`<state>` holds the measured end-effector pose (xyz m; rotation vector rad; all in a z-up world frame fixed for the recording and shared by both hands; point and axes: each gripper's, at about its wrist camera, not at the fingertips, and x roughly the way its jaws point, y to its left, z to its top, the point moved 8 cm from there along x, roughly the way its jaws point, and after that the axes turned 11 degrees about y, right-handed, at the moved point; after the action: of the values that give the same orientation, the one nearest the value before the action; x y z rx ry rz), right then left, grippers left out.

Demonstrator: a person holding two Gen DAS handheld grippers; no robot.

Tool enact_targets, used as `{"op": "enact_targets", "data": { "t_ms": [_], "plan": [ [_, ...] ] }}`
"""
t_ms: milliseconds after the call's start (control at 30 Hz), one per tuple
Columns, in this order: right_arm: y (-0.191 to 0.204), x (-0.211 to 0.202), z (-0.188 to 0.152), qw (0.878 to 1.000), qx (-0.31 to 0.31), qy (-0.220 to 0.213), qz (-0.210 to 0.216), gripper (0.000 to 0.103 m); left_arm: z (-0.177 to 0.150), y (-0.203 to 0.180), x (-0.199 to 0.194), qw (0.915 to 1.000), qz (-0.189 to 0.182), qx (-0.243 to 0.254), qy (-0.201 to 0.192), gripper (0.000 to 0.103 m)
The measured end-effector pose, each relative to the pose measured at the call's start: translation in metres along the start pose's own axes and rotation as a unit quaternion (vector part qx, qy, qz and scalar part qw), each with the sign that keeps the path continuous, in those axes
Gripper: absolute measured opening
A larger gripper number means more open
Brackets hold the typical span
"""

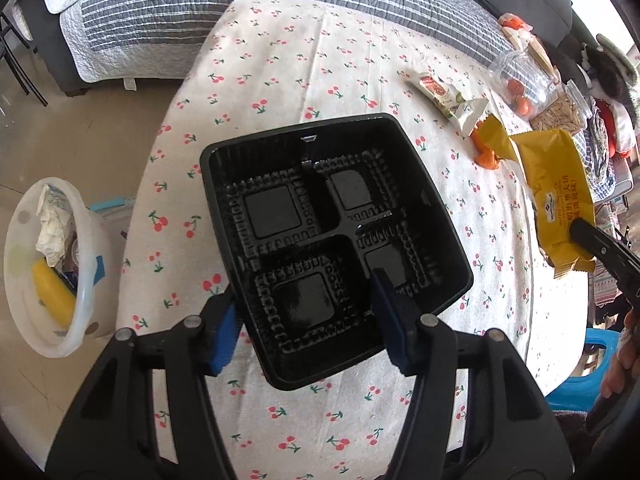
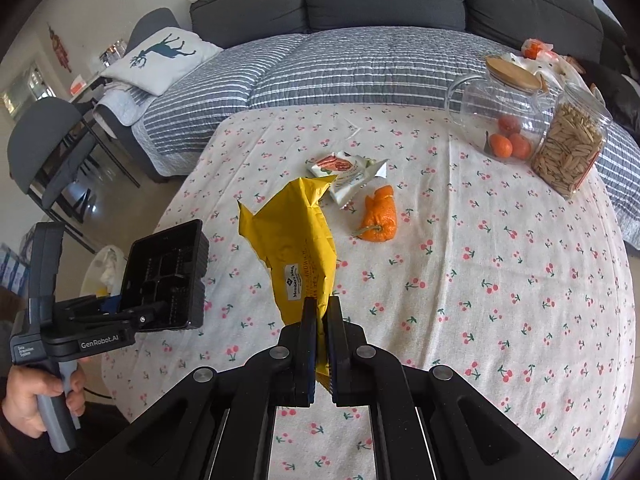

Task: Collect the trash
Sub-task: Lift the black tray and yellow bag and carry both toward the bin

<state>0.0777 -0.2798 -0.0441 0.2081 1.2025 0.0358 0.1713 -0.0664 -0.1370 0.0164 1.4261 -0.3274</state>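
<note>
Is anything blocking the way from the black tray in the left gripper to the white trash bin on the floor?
Nothing visible does. The left gripper holds the black tray above the table edge; the white trash bin stands open on the floor left of it, with only bare floor and air between.

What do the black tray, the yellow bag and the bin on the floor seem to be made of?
Black tray: thin moulded plastic, glossy; it shows pressed ribs and bright glints. Yellow bag: probably plastic film, smooth with a slight sheen; it holds sharp creases and carries print. Bin: white plastic, probably; its wall looks slightly translucent and smooth.
</note>
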Motion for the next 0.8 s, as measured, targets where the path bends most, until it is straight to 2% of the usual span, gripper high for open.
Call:
{"op": "enact_targets", "data": {
  "t_ms": [233, 433, 633, 800],
  "plan": [
    [0.029, 0.008, 0.009, 1.0, -0.019, 0.001, 0.016, 0.005, 0.001, 0.057, -0.031, 0.9985, 0.011, -0.042, -0.034, 0.061],
    [0.058, 0.02, 0.017, 0.999, -0.043, 0.007, 0.028, 0.005, -0.012, 0.127, -0.051, 0.9935, 0.035, -0.096, -0.05, 0.061],
    [0.086, 0.031, 0.023, 0.997, -0.061, 0.013, 0.039, 0.005, -0.032, 0.198, -0.057, 0.985, 0.081, -0.145, -0.047, 0.061],
    [0.109, 0.038, 0.025, 0.996, -0.072, 0.016, 0.048, 0.005, -0.045, 0.239, -0.051, 0.9779, 0.113, -0.173, -0.029, 0.061]
  ]
}}
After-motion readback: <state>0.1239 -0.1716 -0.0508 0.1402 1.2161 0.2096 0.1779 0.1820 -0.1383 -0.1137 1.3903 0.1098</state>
